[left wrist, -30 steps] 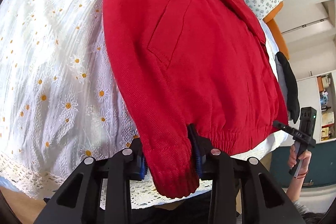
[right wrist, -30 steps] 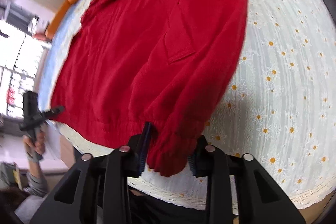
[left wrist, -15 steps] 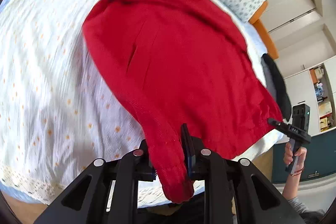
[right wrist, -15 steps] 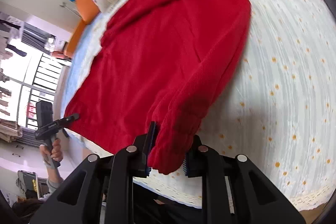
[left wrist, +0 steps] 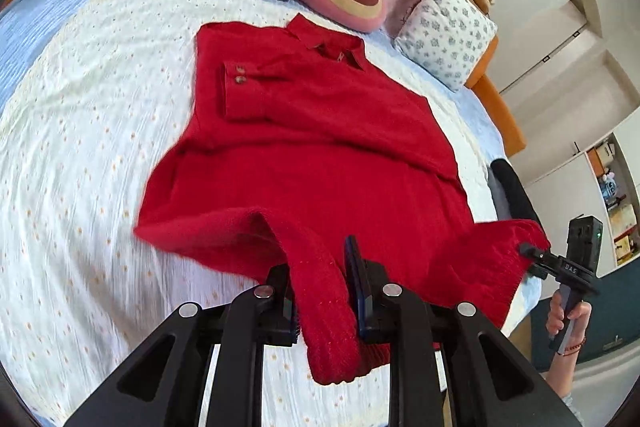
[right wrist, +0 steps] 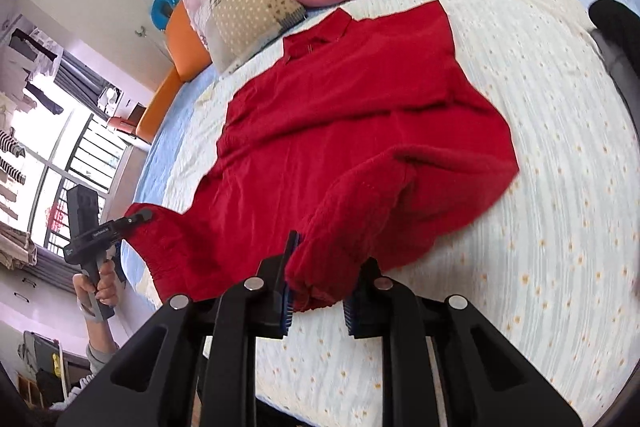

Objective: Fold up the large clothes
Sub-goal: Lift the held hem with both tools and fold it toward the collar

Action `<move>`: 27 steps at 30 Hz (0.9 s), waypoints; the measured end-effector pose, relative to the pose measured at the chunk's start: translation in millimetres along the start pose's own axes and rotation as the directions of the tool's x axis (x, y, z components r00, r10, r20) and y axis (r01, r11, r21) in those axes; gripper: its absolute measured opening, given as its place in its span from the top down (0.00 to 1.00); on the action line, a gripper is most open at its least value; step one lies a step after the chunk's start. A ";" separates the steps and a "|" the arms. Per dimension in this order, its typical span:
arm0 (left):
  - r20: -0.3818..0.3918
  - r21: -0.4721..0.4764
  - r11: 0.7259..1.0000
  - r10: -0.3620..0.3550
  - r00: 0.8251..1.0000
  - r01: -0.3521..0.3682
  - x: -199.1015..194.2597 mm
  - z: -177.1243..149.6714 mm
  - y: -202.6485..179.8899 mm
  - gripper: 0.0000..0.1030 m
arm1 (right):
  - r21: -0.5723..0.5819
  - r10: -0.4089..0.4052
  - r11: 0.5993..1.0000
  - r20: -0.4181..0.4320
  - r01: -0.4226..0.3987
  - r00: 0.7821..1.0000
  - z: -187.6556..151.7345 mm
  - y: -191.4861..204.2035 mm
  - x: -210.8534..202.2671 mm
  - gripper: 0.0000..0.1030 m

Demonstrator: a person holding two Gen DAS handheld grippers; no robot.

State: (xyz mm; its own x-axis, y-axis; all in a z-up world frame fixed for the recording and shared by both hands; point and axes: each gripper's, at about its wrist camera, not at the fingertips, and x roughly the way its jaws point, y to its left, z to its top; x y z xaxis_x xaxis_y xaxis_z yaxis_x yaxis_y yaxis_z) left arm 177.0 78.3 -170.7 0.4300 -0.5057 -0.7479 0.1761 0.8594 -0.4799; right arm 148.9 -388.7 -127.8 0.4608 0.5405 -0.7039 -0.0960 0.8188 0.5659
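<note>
A red jacket (left wrist: 320,155) is being spread across the middle of both frames, its collar (left wrist: 326,41) pointing toward the top. One buttoned cuff (left wrist: 236,75) is lying folded over the chest at upper left. The ribbed hem (left wrist: 328,311) is being lifted at both lower corners, bunched, in the lower centre of each frame.

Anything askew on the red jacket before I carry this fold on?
Nothing damaged. The red jacket lies slightly crooked on the bedspread, with one buttoned cuff folded across the chest. The left gripper and right gripper each clamp a hem corner, lifted and bunched.
</note>
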 end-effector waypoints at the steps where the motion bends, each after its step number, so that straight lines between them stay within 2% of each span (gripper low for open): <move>1: 0.005 -0.002 1.000 0.006 1.000 -0.006 0.8 6.9 1.0 0.77 | 0.002 -0.004 1.000 0.004 0.004 1.000 7.9 0.9 1.5 0.82; 7: 0.040 -0.020 0.999 0.050 0.998 -0.050 9.5 52.5 8.0 0.78 | 0.036 -0.009 0.999 0.038 0.008 0.999 44.1 -1.7 1.1 0.82; 12: 0.090 -0.019 0.996 0.090 0.992 -0.088 13.0 101.2 13.0 0.78 | 0.090 -0.021 0.996 0.084 0.014 0.996 90.1 -9.5 9.4 0.82; 17: 0.116 -0.071 0.994 0.095 0.989 -0.087 34.0 154.9 27.1 0.78 | 0.132 -0.027 0.991 0.141 0.008 0.990 146.4 -14.9 28.7 0.82; 23: 0.154 -0.099 0.992 0.093 0.984 -0.078 56.0 203.7 39.3 0.78 | 0.187 -0.027 0.982 0.187 -0.009 0.982 205.1 -17.3 51.3 0.82; 27: 0.142 -0.109 0.990 0.108 0.984 -0.092 76.1 240.7 45.7 0.77 | 0.207 -0.042 0.978 0.199 0.000 0.979 243.5 -18.0 69.7 0.82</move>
State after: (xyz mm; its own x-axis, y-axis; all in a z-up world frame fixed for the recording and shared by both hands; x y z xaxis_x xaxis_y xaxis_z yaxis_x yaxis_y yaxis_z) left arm 430.9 97.1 -139.1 0.5678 -0.3946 -0.7224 0.0381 0.8893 -0.4558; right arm 397.6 -412.9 -82.5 0.6307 0.4563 -0.6277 0.0885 0.7613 0.6423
